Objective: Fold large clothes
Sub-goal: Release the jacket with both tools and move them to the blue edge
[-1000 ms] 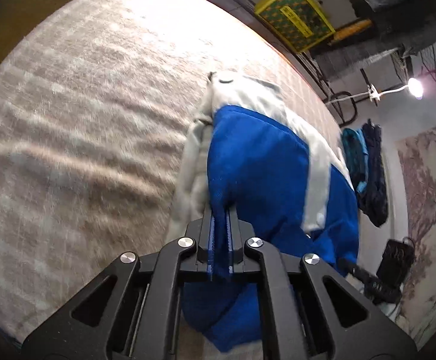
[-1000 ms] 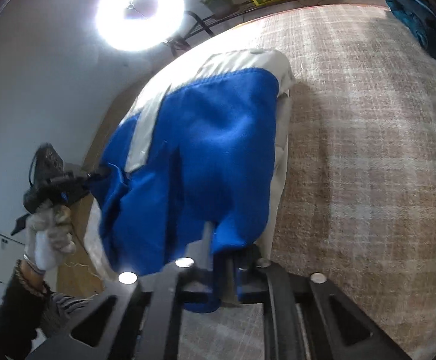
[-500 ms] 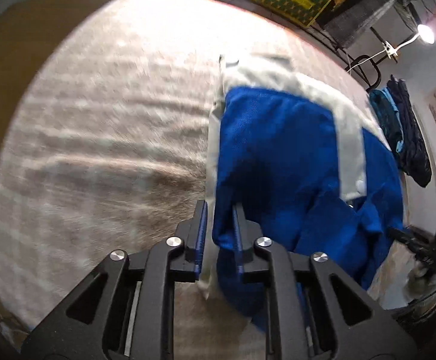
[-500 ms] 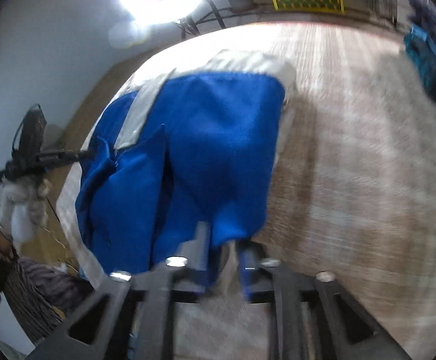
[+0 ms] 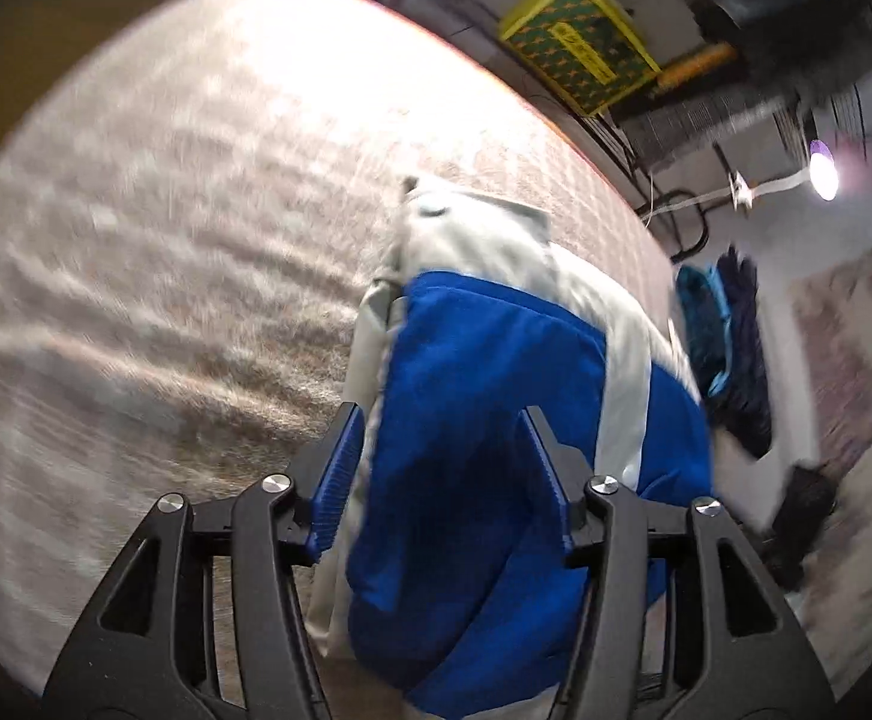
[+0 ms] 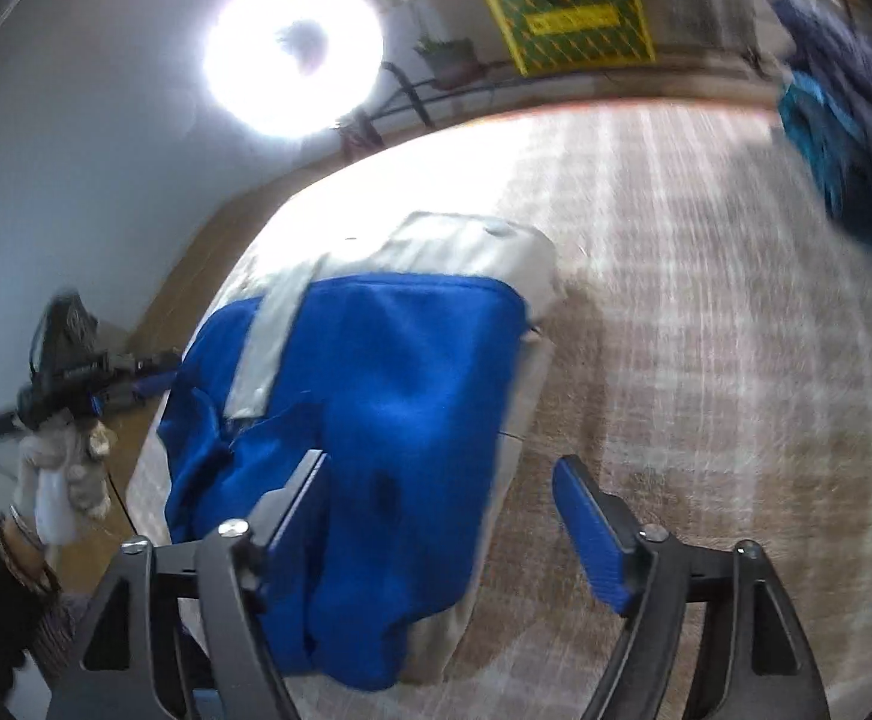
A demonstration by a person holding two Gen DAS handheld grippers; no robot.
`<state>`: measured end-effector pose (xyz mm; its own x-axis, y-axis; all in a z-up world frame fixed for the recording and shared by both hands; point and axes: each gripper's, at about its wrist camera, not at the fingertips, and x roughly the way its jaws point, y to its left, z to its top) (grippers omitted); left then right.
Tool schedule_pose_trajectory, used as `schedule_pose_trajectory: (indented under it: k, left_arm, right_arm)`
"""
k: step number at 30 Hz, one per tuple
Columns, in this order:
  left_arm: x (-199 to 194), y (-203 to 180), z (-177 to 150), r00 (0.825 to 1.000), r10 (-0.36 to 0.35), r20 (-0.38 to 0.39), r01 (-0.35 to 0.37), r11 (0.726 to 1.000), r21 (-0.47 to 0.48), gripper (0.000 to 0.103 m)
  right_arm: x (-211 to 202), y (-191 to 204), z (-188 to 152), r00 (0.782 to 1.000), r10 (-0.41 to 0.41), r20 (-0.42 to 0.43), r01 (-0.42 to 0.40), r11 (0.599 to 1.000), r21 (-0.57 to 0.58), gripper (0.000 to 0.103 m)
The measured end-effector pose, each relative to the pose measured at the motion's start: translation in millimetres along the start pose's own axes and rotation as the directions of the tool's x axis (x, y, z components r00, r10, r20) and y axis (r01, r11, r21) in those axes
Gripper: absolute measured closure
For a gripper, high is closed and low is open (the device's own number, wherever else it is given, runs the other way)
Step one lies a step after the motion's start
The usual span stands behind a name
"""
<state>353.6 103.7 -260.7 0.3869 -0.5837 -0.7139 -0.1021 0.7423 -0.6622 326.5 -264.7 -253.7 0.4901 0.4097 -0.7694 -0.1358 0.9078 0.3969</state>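
A blue and light-grey garment (image 5: 496, 396) lies folded on the plaid-covered surface (image 5: 166, 240). It also shows in the right wrist view (image 6: 388, 396). My left gripper (image 5: 445, 474) is open, its jaws spread either side of the garment's near blue edge. My right gripper (image 6: 442, 504) is open too, above the garment's near right corner. Neither holds cloth. The left gripper also shows in the right wrist view (image 6: 106, 378), held by a gloved hand at the garment's left side.
A heap of dark and teal clothes (image 5: 730, 348) lies at the surface's far right, also in the right wrist view (image 6: 844, 138). A yellow-green crate (image 5: 580, 60) and a rack stand behind. A ring light (image 6: 292, 54) glares beyond the far edge.
Both grippers were shut on the garment's blue edge one second ago. Both have since opened and let it go, and the cloth has dropped onto the folded pile.
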Motion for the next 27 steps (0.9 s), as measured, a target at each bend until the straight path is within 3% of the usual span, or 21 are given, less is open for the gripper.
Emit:
schedule_pose_trajectory:
  k: [3, 6, 8, 10, 11, 14, 16, 19, 22, 26, 27]
  left_arm:
    - [11.8, 22.9, 6.6, 0.998, -0.051, -0.03, 0.048, 0.994, -0.095, 0.044]
    - [10.2, 24.8, 11.1, 0.999, -0.031, -0.025, 0.028, 0.993, -0.118, 0.044]
    - [-3.9, 4.9, 14.9, 0.998, 0.042, 0.05, -0.04, 0.999, -0.037, 0.044]
    - [-20.0, -28.8, 18.5, 0.979, 0.13, 0.154, -0.143, 0.987, 0.077, 0.044]
    - [-23.5, -44.5, 19.3, 0.97, 0.141, 0.196, -0.169, 0.976, 0.134, 0.044]
    - [-11.5, -90.9, 19.2, 0.949, 0.183, 0.256, -0.257, 0.92, 0.296, 0.044]
    - [14.0, -113.3, 19.1, 0.947, 0.206, 0.246, -0.289, 0.881, 0.373, 0.044]
    - [53.1, -121.5, 23.0, 0.94, 0.27, 0.207, -0.334, 0.852, 0.404, 0.044]
    - [79.2, -117.3, 22.2, 0.92, 0.332, 0.207, -0.39, 0.815, 0.429, 0.044]
    - [91.7, -108.3, 13.3, 0.913, 0.349, 0.214, -0.409, 0.795, 0.448, 0.043]
    - [95.3, -109.3, 7.0, 0.902, 0.358, 0.241, -0.432, 0.77, 0.47, 0.043]
  right_arm:
    - [14.2, -26.3, -2.9, 0.995, 0.094, -0.018, -0.09, 0.987, 0.13, 0.024]
    - [19.0, -33.6, -2.7, 0.996, 0.089, -0.013, -0.085, 0.982, 0.168, 0.024]
    - [7.9, -19.9, 5.6, 0.999, -0.019, 0.04, 0.014, 0.994, 0.108, 0.03]
    - [-6.1, 5.6, 15.6, 0.986, -0.117, 0.121, 0.118, 0.993, 0.0, 0.036]
    - [-12.3, 21.3, 21.5, 0.975, -0.148, 0.167, 0.159, 0.986, -0.057, 0.038]
    - [-10.9, 59.4, 40.5, 0.964, -0.131, 0.23, 0.173, 0.969, -0.176, 0.046]
    - [8.8, 77.4, 54.1, 0.974, -0.096, 0.203, 0.14, 0.967, -0.215, 0.054]
    - [45.3, 93.2, 65.6, 0.986, -0.091, 0.143, 0.125, 0.961, -0.246, 0.054]
    - [80.2, 98.1, 67.7, 0.986, -0.144, 0.083, 0.161, 0.947, -0.279, 0.055]
    - [109.4, 94.3, 53.8, 0.964, -0.265, -0.009, 0.241, 0.889, -0.389, 0.055]
    - [109.6, 91.7, 49.3, 0.963, -0.27, -0.003, 0.245, 0.878, -0.411, 0.054]
